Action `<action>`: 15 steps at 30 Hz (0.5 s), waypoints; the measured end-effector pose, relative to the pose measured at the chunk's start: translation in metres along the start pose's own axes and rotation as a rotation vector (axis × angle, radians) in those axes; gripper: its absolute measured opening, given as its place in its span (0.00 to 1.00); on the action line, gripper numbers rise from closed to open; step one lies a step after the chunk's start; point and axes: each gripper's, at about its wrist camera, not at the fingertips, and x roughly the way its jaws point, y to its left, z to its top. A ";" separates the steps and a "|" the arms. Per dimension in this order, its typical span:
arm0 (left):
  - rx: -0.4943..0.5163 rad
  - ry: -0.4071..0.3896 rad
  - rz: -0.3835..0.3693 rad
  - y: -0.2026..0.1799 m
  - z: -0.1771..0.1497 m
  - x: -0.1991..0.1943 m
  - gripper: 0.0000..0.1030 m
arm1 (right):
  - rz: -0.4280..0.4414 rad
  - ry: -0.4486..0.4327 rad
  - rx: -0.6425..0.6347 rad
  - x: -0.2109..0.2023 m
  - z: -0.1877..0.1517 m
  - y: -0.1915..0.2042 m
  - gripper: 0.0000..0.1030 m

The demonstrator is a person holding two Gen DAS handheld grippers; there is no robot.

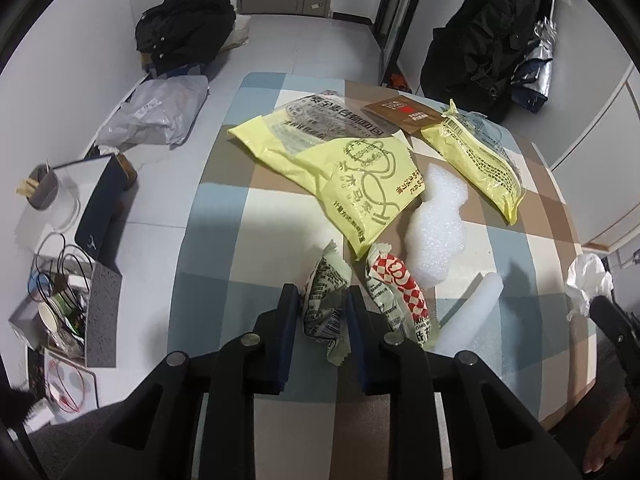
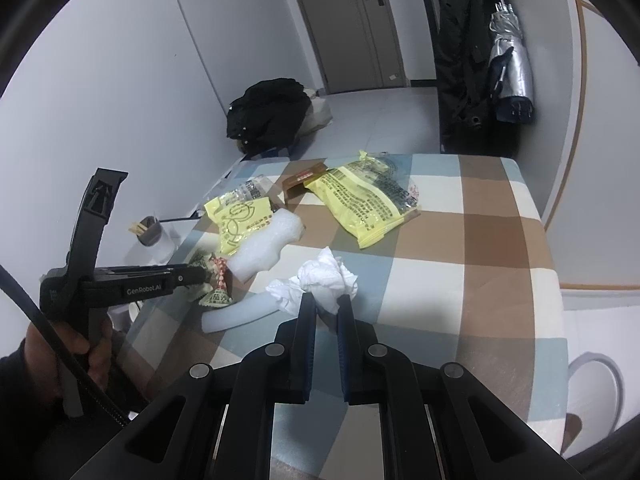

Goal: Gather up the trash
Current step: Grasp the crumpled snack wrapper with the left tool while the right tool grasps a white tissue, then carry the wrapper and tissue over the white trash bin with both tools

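Note:
On the checked tablecloth (image 1: 224, 248) lies trash. My left gripper (image 1: 322, 297) is shut on a crumpled green-and-white wrapper (image 1: 325, 304) at the near edge; it also shows from the side in the right wrist view, left gripper (image 2: 192, 276). Beside the wrapper are a red-and-white checked wrapper (image 1: 400, 292), a white foam tube (image 1: 468, 312) and a white foam sheet (image 1: 436, 224). Farther back lie a large yellow bag (image 1: 352, 176), a second yellow bag (image 1: 476, 160) and a brown packet (image 1: 404, 114). My right gripper (image 2: 327, 300) is shut on a crumpled white tissue (image 2: 326, 276).
Left of the table, the floor holds an open box of clutter (image 1: 64, 308), a dark box (image 1: 102, 204), a cup with sticks (image 1: 44, 192), a grey plastic bag (image 1: 156, 112) and a black bag (image 1: 184, 24). A black coat (image 2: 464, 68) and folded umbrella (image 2: 512, 60) hang at the back right.

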 end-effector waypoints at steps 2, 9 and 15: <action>-0.001 0.001 -0.001 0.000 -0.001 -0.001 0.19 | -0.007 -0.004 -0.003 -0.002 -0.001 0.002 0.09; 0.000 -0.013 -0.011 0.004 -0.007 -0.009 0.15 | -0.019 -0.006 0.009 -0.009 -0.002 0.003 0.09; 0.035 -0.046 -0.043 -0.002 -0.015 -0.024 0.15 | -0.017 -0.023 0.006 -0.021 -0.001 0.007 0.09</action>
